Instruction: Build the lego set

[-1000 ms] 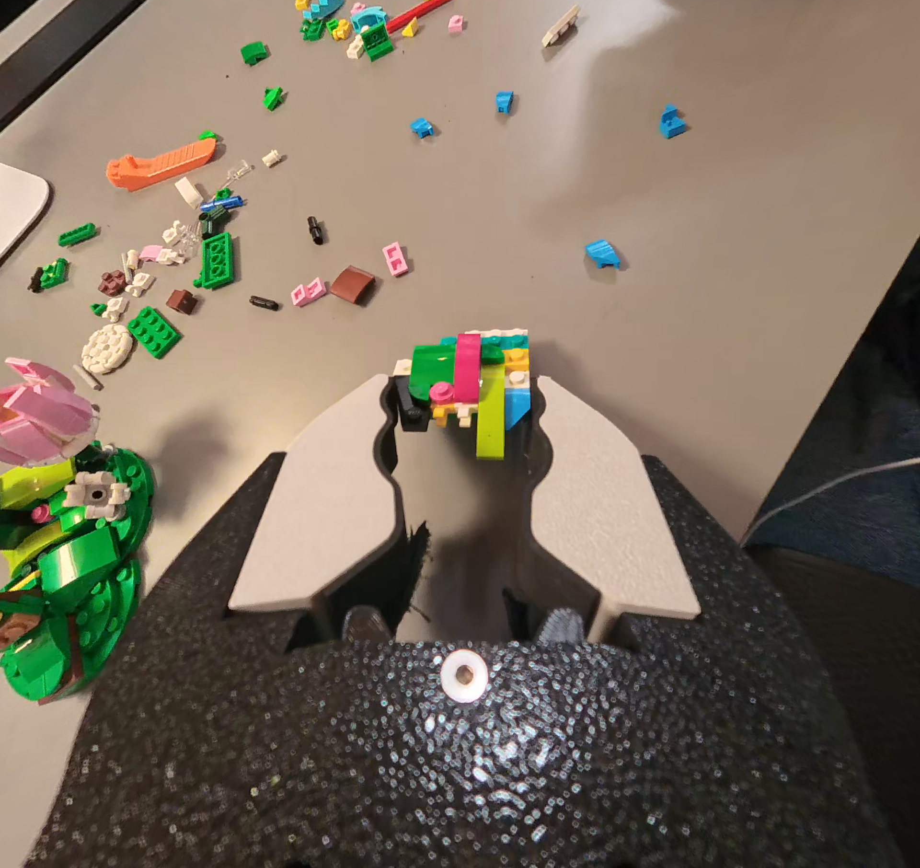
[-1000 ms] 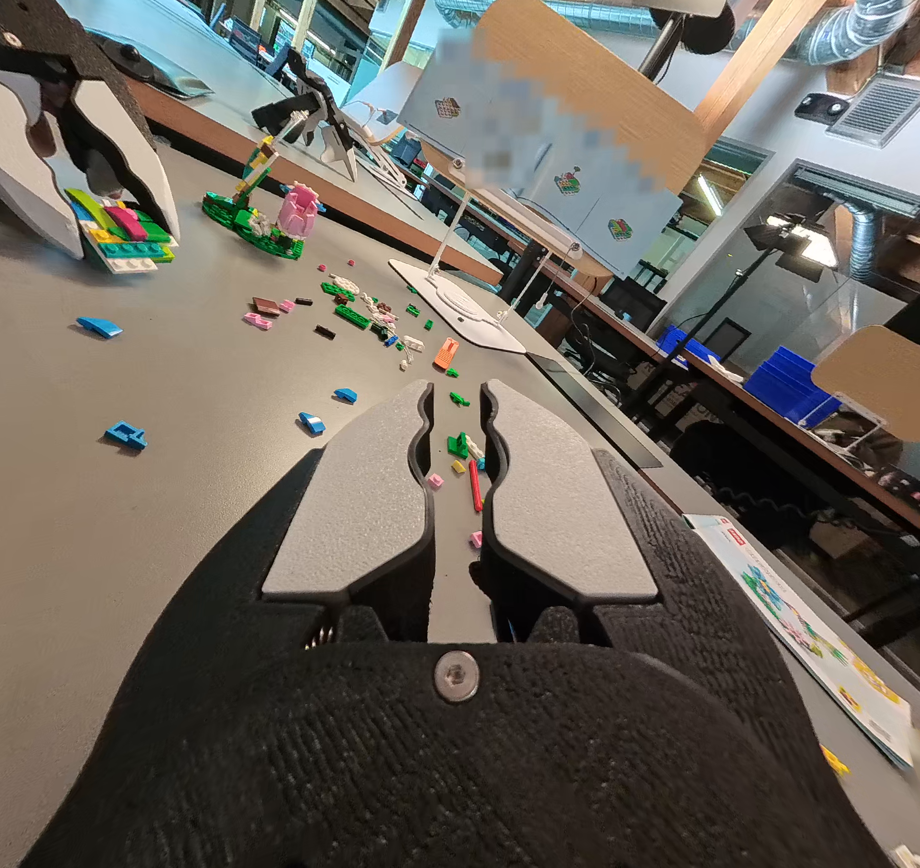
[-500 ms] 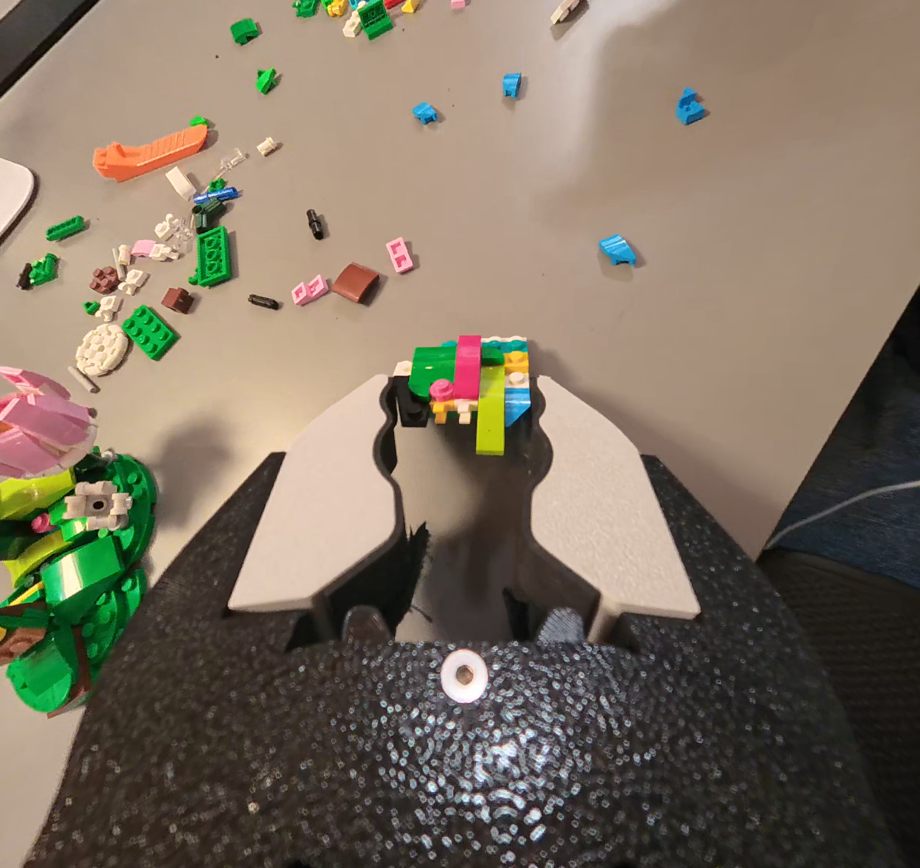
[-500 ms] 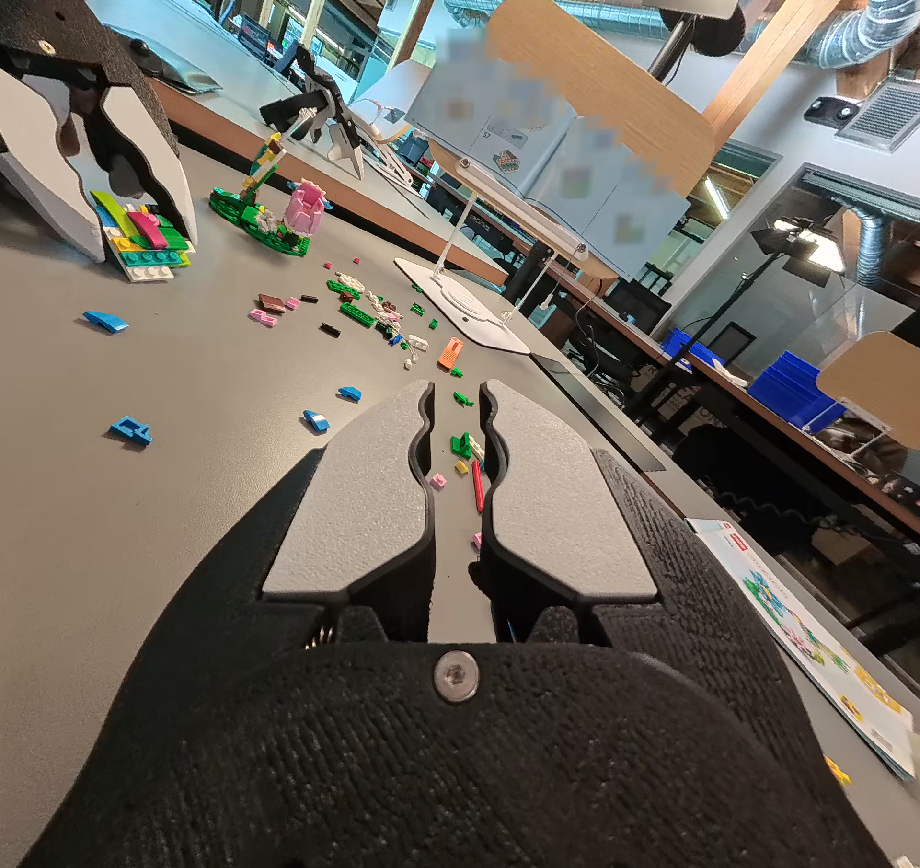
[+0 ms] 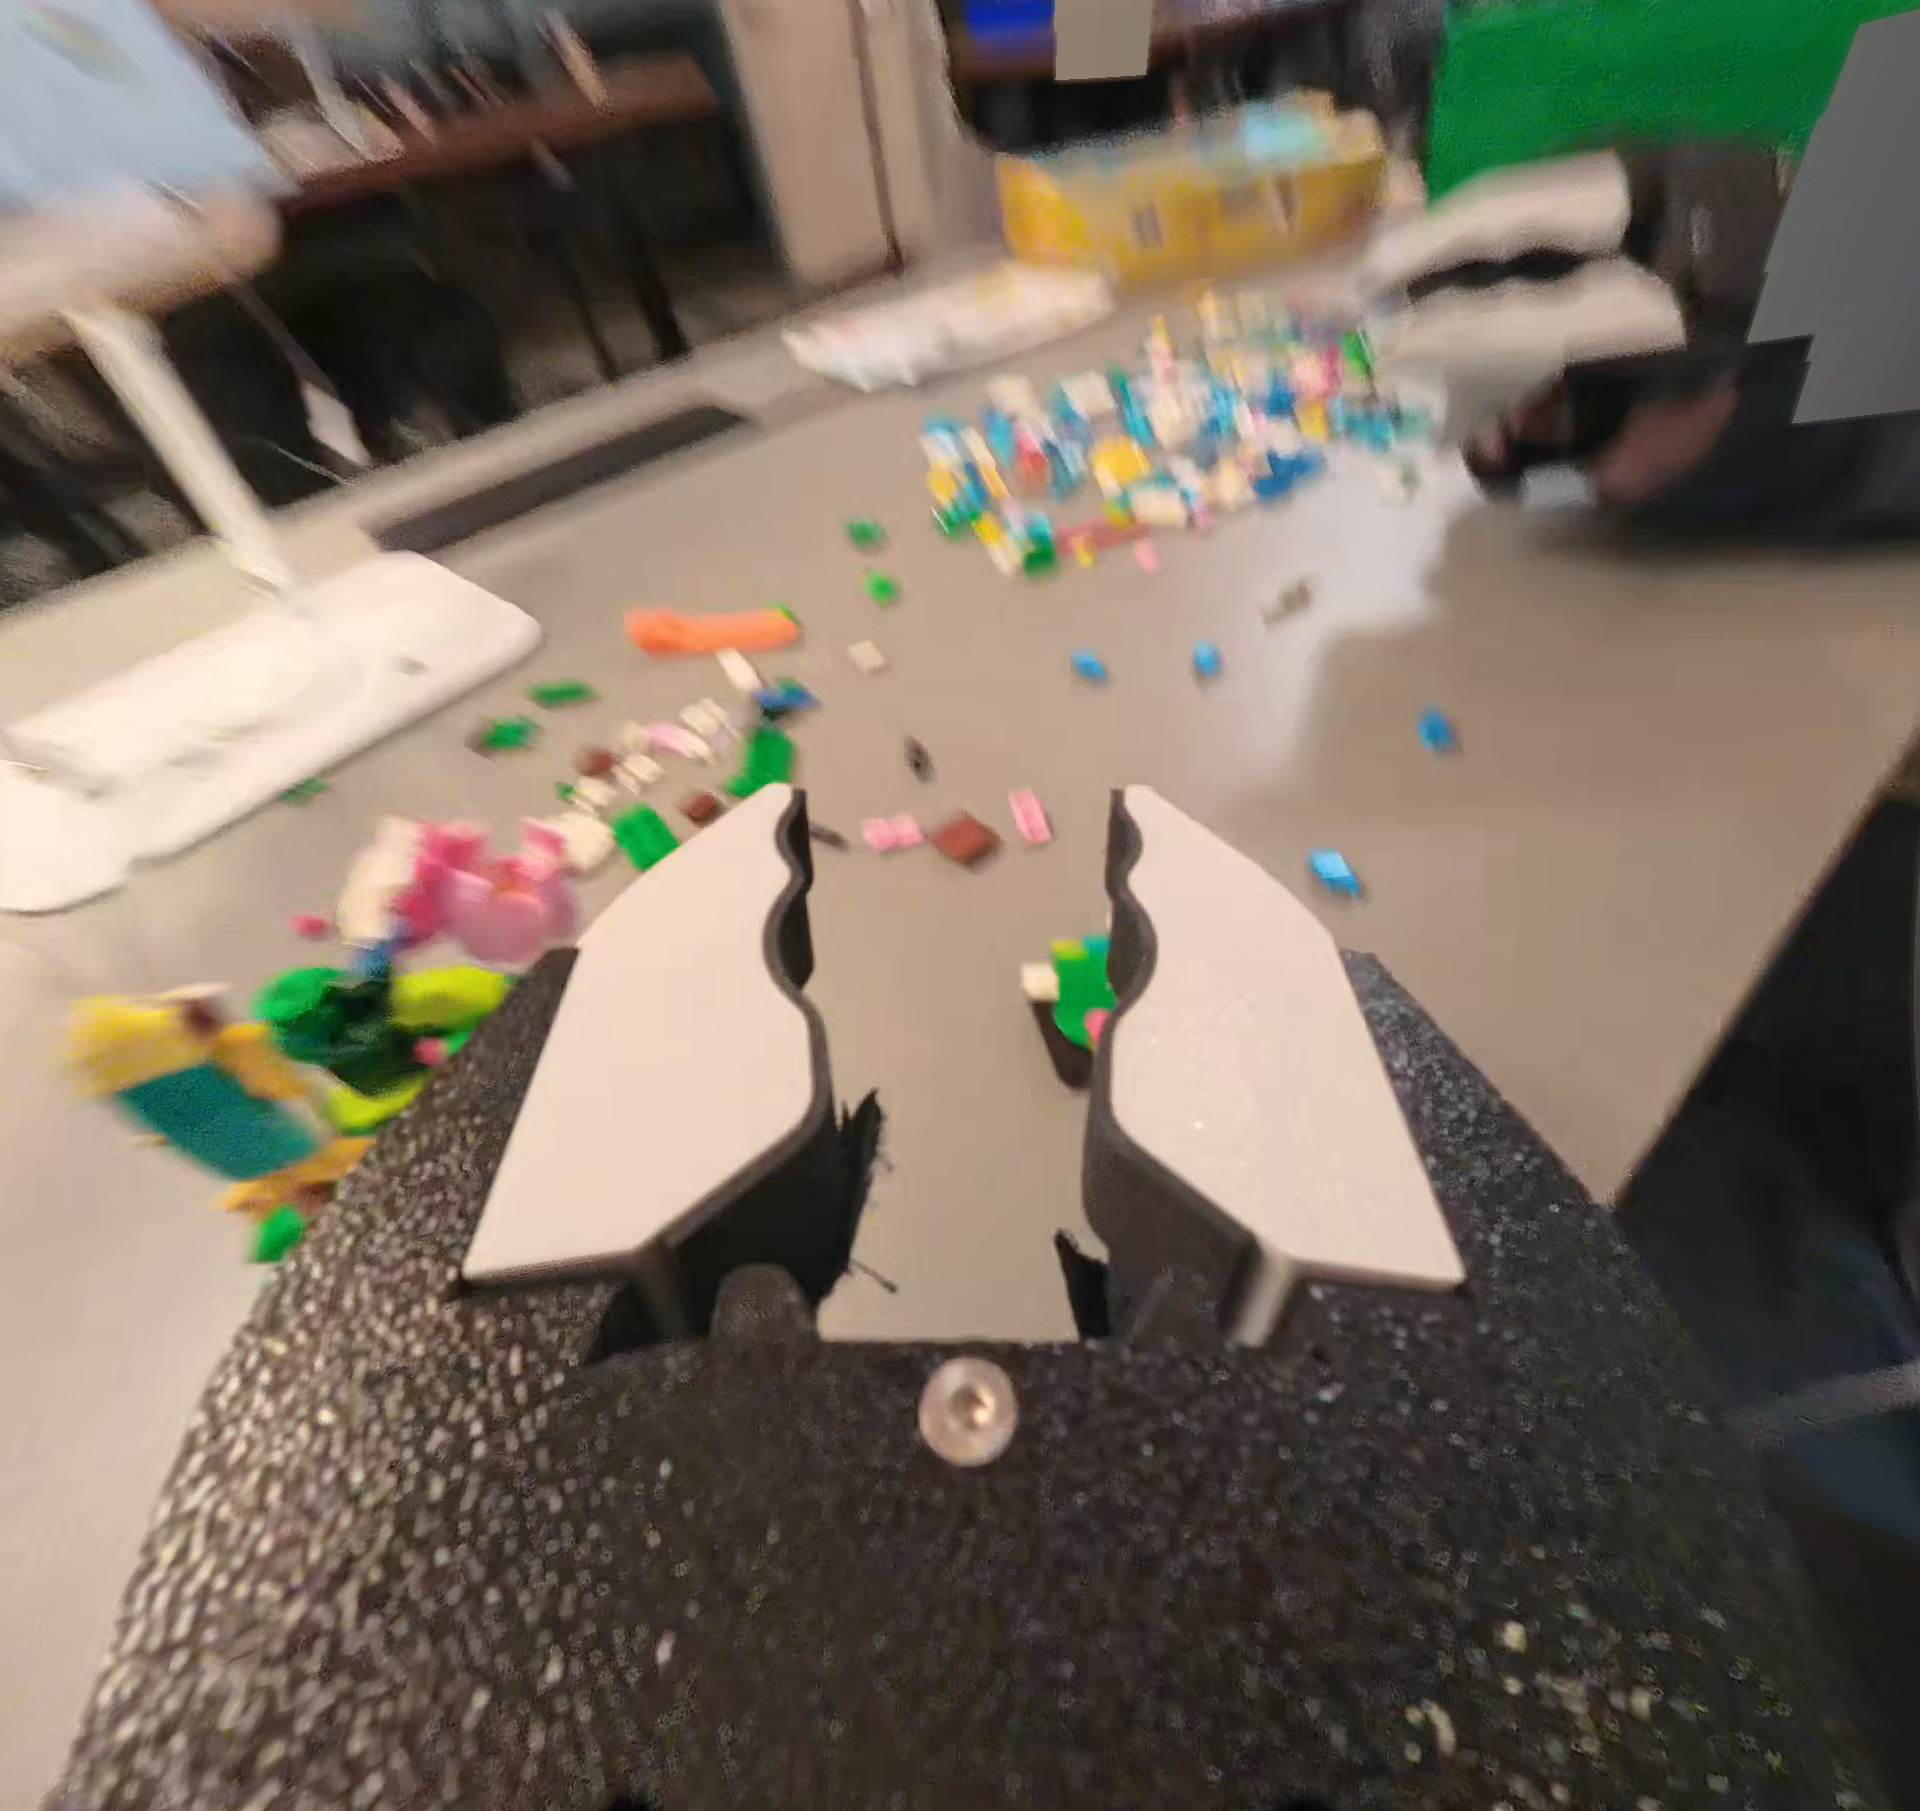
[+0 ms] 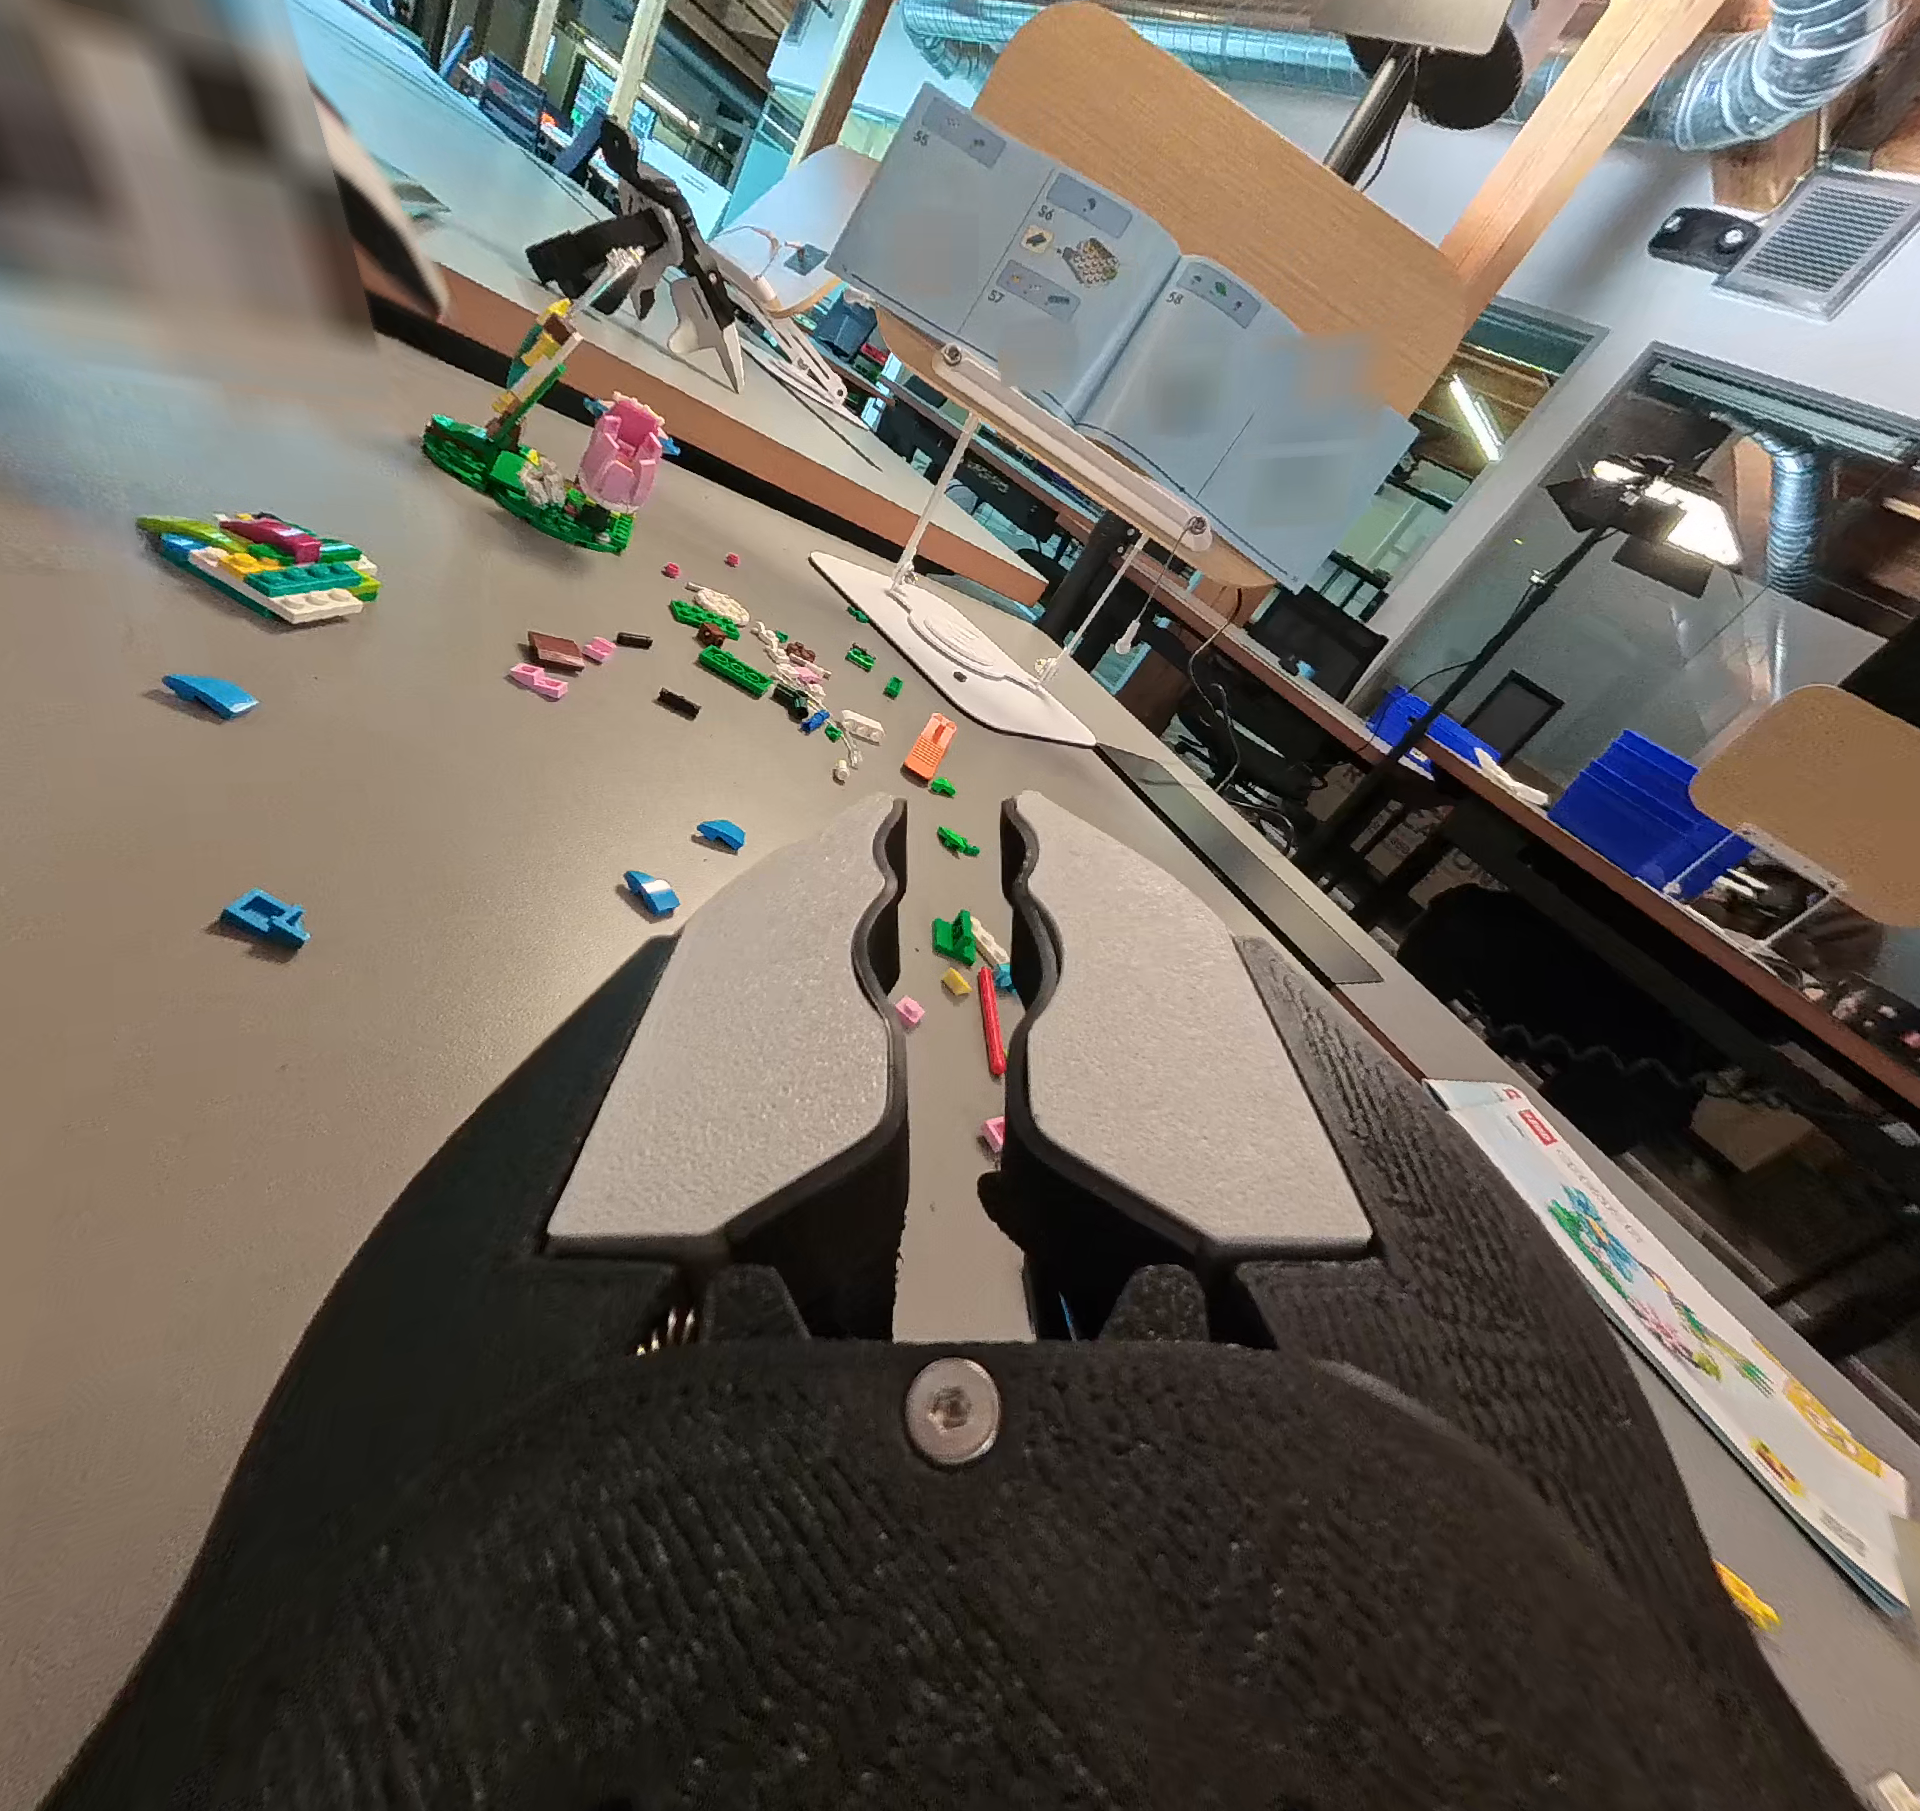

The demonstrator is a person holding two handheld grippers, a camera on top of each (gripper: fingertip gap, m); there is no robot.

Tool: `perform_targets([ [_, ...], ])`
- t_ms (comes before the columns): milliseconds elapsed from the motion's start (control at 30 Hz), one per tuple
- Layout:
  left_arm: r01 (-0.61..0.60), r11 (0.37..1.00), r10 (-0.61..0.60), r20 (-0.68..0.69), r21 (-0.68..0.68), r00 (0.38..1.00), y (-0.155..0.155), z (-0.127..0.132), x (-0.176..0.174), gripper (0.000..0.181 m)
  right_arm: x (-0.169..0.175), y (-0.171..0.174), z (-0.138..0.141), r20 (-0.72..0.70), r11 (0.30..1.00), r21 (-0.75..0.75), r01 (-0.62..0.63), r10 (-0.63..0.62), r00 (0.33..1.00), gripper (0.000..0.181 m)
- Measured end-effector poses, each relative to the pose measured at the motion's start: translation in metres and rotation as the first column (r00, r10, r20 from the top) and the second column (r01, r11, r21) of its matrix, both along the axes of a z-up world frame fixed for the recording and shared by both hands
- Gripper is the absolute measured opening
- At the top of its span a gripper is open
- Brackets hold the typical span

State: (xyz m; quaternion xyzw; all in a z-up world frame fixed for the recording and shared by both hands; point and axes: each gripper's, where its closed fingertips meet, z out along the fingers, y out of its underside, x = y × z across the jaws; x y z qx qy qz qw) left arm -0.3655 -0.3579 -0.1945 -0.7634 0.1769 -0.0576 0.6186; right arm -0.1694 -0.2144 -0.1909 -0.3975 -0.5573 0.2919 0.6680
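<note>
The small multicoloured lego assembly (image 6: 265,566) lies flat on the grey table, with no gripper around it. In the blurred left wrist view only its green corner (image 5: 1081,992) shows beside my right finger. My left gripper (image 5: 956,816) is open and empty, raised and tilted up over the table. My right gripper (image 6: 953,811) is almost shut with a narrow gap, holds nothing, and rests low over loose pieces such as a red bar (image 6: 990,1034) and a green piece (image 6: 953,935). It also shows far right in the left wrist view (image 5: 1507,307).
A pink and green flower model (image 6: 582,473) stands behind the assembly, also in the left wrist view (image 5: 416,951). Loose bricks (image 5: 1143,442) lie in a heap far off, with an orange separator (image 6: 928,745). An open instruction book stands on a white stand (image 6: 966,660). The table edge (image 5: 1714,982) runs on the right. The grippers' ends are close to 25 centimeters from one another.
My left gripper has lifted off the assembly and swung upward fast, leaving the assembly on the table. The right gripper has barely moved.
</note>
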Motion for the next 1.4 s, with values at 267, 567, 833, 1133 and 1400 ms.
perform_targets([
  [267, -0.276, 0.839, 0.355, -0.087, 0.469, 0.931, 0.032, 0.064, -0.013, 0.037, -0.002, -0.003, -0.001, 0.015, 0.999, 0.033, 0.023, -0.024, 1.0, 0.015],
  [567, -0.277, 0.753, 0.402, -0.085, 0.597, 0.912, 0.156, 0.129, 0.022, 0.028, 0.009, 0.019, 0.007, -0.041, 0.988, 0.01, 0.155, -0.155, 0.987, 0.02],
  [833, -0.363, 0.734, 0.393, 0.077, 0.574, 0.916, 0.19, 0.095, 0.078, 0.03, 0.003, 0.071, 0.031, -0.088, 0.965, -0.158, 0.208, -0.224, 0.971, 0.019],
  [1133, -0.185, 0.79, 0.309, -0.119, 0.584, 0.943, 0.199, 0.061, 0.122, 0.027, -0.087, 0.148, 0.087, -0.119, 0.974, -0.185, 0.13, -0.153, 0.981, 0.019],
  [1400, -0.081, 0.77, 0.277, -0.217, 0.632, 0.936, 0.193, 0.061, 0.145, 0.024, -0.105, 0.132, 0.079, -0.304, 0.966, -0.25, 0.059, -0.136, 0.943, 0.019],
])
